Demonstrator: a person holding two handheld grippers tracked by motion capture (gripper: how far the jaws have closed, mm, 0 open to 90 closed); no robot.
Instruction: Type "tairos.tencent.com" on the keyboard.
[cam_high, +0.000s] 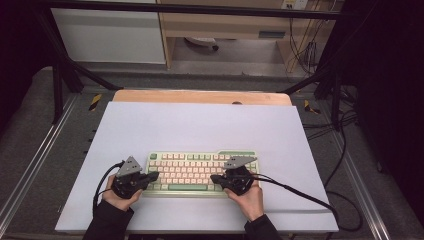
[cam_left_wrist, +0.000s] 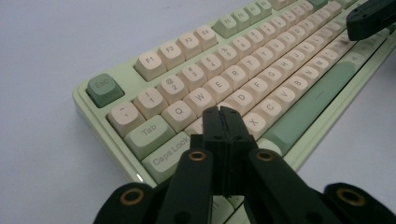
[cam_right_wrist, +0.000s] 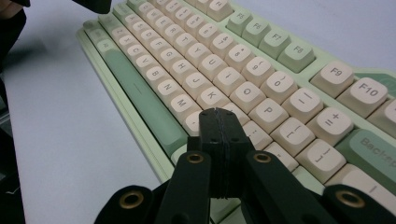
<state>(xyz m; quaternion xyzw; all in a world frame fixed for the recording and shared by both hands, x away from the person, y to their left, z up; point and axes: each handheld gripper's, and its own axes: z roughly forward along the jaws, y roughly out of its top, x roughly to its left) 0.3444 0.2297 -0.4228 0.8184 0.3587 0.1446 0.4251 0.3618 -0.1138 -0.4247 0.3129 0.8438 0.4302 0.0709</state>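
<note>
A pale green keyboard (cam_high: 200, 171) with cream keys and green accent keys lies on a white board near the front of the table. My left gripper (cam_high: 154, 175) hovers over the keyboard's left end, jaws pressed together with nothing between them. In the left gripper view the shut left gripper (cam_left_wrist: 223, 112) sits just above the A key area of the keyboard (cam_left_wrist: 243, 70). My right gripper (cam_high: 214, 178) is over the right part, also shut and empty. In the right gripper view the right gripper (cam_right_wrist: 218, 112) hangs above the keys near L and comma on the keyboard (cam_right_wrist: 224, 60).
The white board (cam_high: 200, 125) covers most of a wooden table (cam_high: 200, 96). Black cables (cam_high: 310, 200) trail from both grippers across the board's front. Black frame rails and grey floor surround the table; wide bare board lies behind the keyboard.
</note>
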